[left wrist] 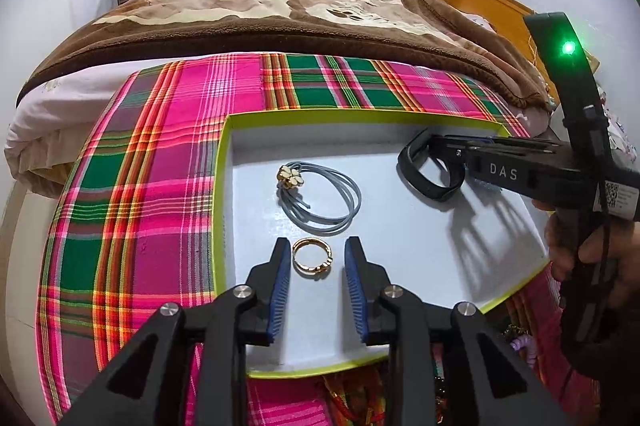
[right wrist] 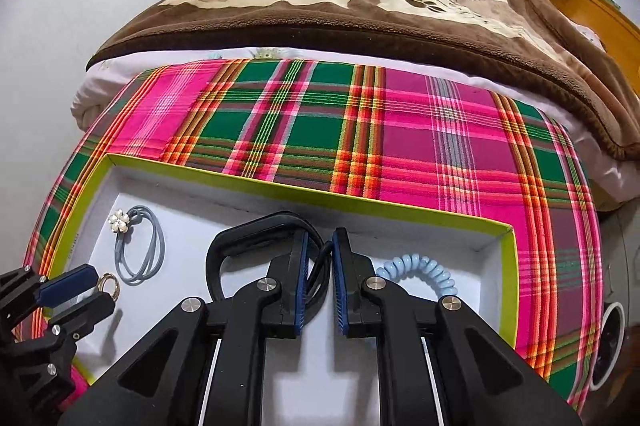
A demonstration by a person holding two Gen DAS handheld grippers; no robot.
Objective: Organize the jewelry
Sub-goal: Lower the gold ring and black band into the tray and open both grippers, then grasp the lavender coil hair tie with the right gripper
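A white tray with a lime rim (left wrist: 222, 185) (right wrist: 506, 278) lies on a plaid cloth. In it are a gold ring (left wrist: 312, 258) (right wrist: 109, 282), a grey hair tie with a flower charm (left wrist: 320, 197) (right wrist: 138, 250), and a light-blue coil hair tie (right wrist: 420, 268). My left gripper (left wrist: 318, 258) (right wrist: 90, 290) is open, its fingers on either side of the ring, not touching it. My right gripper (right wrist: 320, 266) (left wrist: 436, 161) is shut on a black wristband (left wrist: 430, 173) (right wrist: 256, 230), held just above the tray floor.
The plaid cloth (left wrist: 160, 185) (right wrist: 400, 129) covers the foot of a bed with a brown blanket (left wrist: 280, 9). More jewelry (left wrist: 360, 398) lies below the tray's near edge. A wooden headboard (left wrist: 492, 1) stands at the right.
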